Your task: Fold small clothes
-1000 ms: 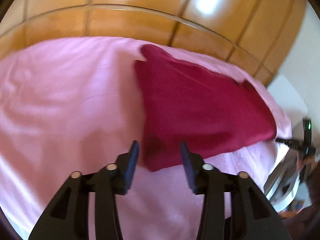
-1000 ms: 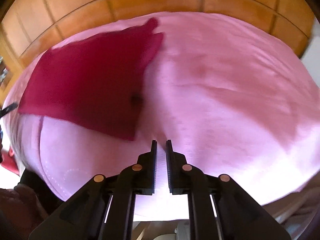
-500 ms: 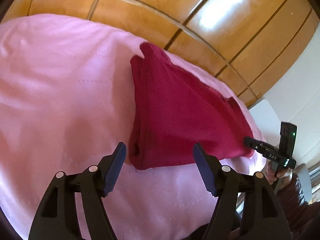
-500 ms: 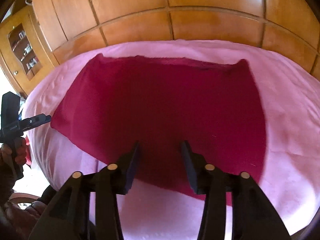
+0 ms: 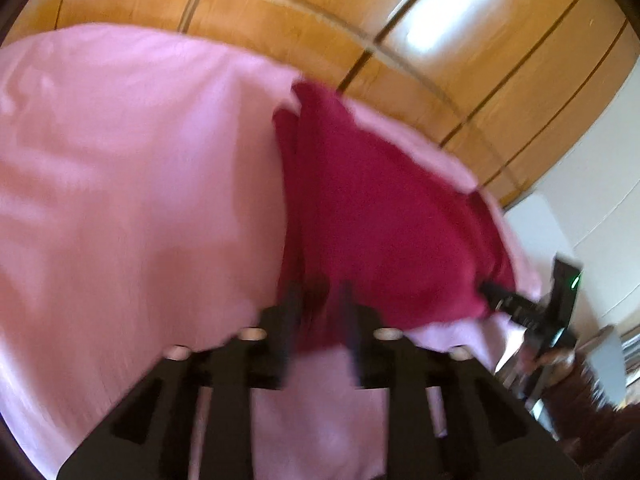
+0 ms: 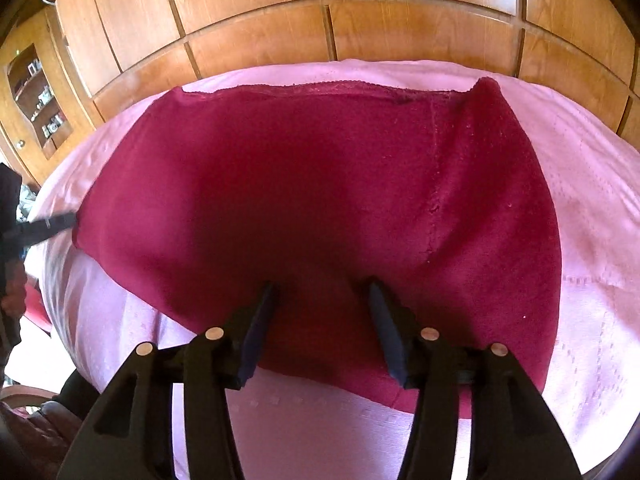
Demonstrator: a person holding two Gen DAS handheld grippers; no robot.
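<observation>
Where the crimson cloth [image 6: 320, 200] lies flat on a pink bed [image 6: 592, 208], the right gripper [image 6: 322, 300] hangs spread over its near edge; the blurred left gripper [image 5: 318, 300] stands narrowly parted at its corner. Wood panels [image 6: 420, 32] rise behind.

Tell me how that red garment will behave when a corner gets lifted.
The red garment looks soft and fuzzy, so it will likely droop, not hold shape. It lies flat in layers, so layers may slide apart. The pink sheet underneath looks smooth, so it may drag easily.
</observation>
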